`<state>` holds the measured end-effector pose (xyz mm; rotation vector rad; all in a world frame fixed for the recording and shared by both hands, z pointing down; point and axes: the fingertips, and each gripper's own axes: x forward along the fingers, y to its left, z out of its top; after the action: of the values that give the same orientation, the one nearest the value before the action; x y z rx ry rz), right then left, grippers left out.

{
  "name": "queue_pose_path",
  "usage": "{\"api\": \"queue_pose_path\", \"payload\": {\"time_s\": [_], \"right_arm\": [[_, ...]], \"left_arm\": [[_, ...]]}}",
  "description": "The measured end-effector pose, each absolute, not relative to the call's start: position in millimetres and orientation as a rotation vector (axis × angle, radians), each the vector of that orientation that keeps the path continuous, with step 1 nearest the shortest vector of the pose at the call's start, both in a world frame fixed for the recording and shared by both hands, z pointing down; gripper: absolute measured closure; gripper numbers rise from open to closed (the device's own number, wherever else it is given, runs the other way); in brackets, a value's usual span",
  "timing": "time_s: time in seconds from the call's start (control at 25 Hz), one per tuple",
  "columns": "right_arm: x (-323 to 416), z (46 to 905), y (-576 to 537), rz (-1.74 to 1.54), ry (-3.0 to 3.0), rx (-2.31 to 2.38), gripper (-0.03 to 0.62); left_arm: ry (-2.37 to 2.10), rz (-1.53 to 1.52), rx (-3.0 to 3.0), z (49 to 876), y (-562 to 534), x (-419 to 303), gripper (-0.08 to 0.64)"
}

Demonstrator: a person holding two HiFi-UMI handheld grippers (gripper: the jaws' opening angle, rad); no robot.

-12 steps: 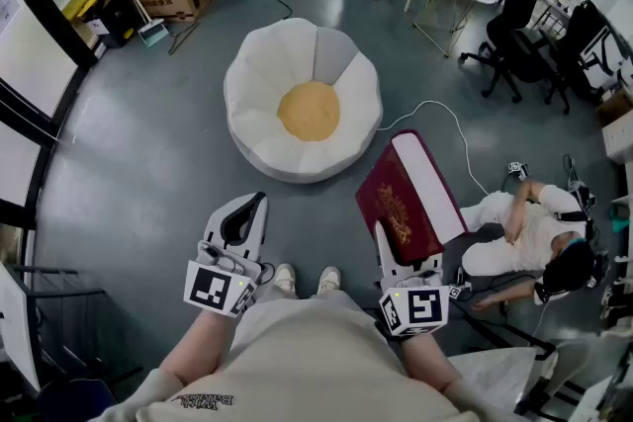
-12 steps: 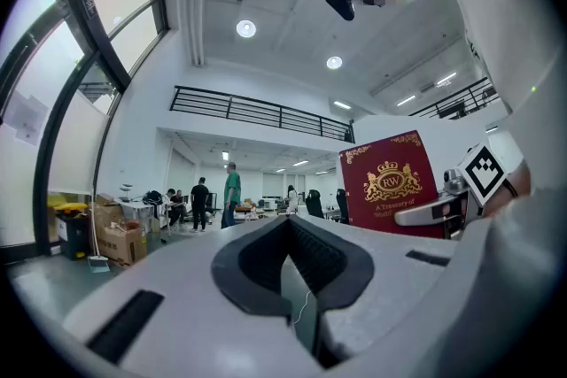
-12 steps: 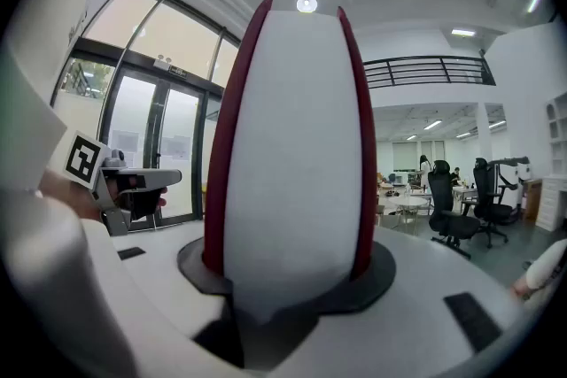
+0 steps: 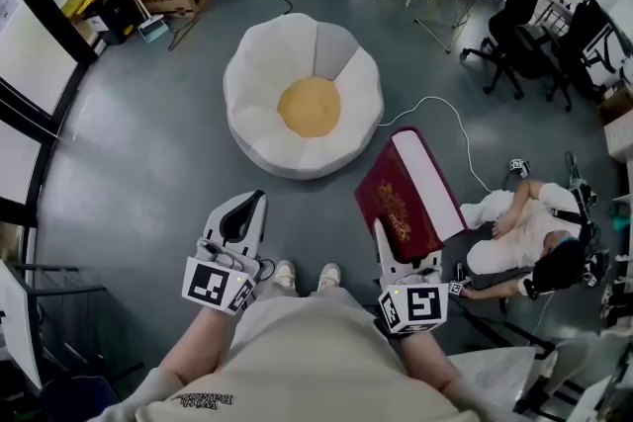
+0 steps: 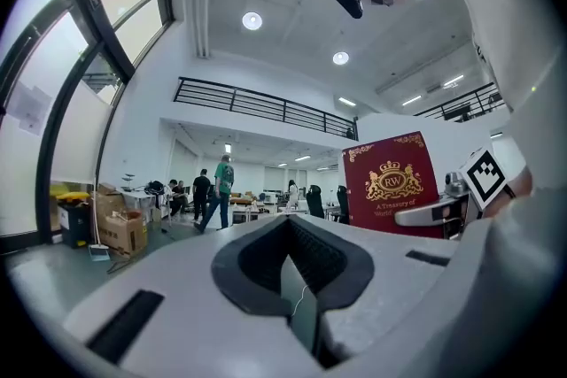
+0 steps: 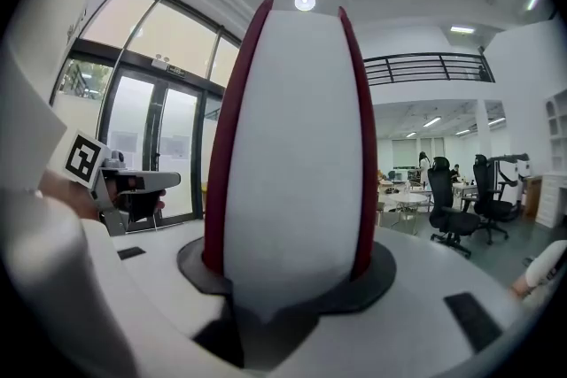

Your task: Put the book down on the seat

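One red book (image 4: 398, 205), one white seat (image 4: 287, 59).

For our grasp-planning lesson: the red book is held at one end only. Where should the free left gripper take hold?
Probably the far end of the book, away from the right gripper pinching its near end. It stands on edge, red cover facing left, white page edge uppermost, so the left gripper should come from above, one jaw on each cover.
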<state>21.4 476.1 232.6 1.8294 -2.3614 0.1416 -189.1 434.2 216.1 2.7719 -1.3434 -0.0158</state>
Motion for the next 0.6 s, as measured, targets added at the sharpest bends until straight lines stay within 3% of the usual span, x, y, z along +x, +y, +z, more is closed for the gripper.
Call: {"api": "queue_pose_path", "payload": {"time_s": [0.6], "right_arm": [[54, 241, 468, 0.131, -2.357, 1.836, 0.376]], "left_arm": [[-1.353, 0.050, 2.748, 231, 427, -163, 0.555]]}}
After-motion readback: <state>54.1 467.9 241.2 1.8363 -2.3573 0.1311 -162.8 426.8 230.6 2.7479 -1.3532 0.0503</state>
